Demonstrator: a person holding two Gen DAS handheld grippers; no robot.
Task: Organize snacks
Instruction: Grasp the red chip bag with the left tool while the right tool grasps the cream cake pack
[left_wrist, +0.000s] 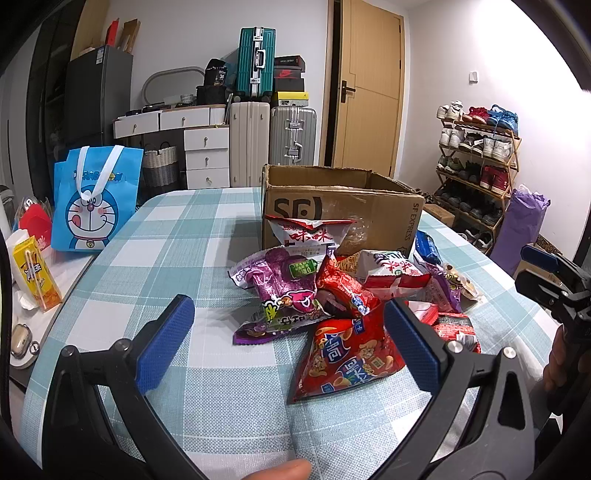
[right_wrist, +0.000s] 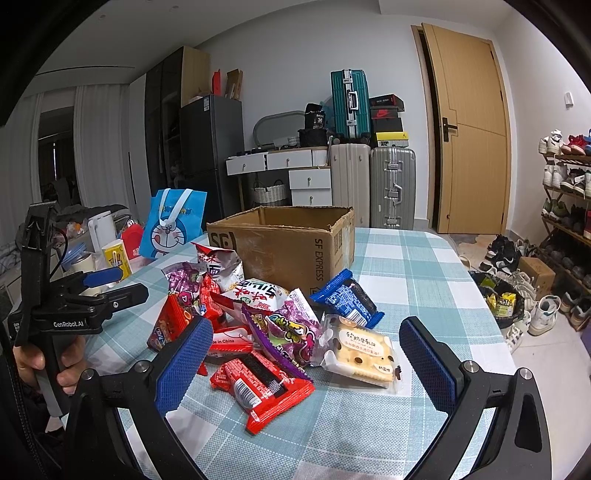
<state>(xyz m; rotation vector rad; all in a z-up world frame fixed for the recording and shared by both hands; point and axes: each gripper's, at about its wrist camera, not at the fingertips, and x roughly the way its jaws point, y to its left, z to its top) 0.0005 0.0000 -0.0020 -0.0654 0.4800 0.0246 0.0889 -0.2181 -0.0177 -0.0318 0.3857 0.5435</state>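
Observation:
A pile of snack packets lies on the checked tablecloth in front of an open cardboard box, also in the right wrist view. My left gripper is open and empty, just short of a red chip bag and a purple packet. My right gripper is open and empty, with a red wafer packet, a purple candy packet and a pale biscuit packet between its fingers' line. A blue cookie packet lies by the box.
A blue Doraemon bag stands at the table's left edge, with a yellow drink carton and clutter beside it. Suitcases, drawers and a door stand behind. A shoe rack is at the right. The right gripper shows at the edge of the left view.

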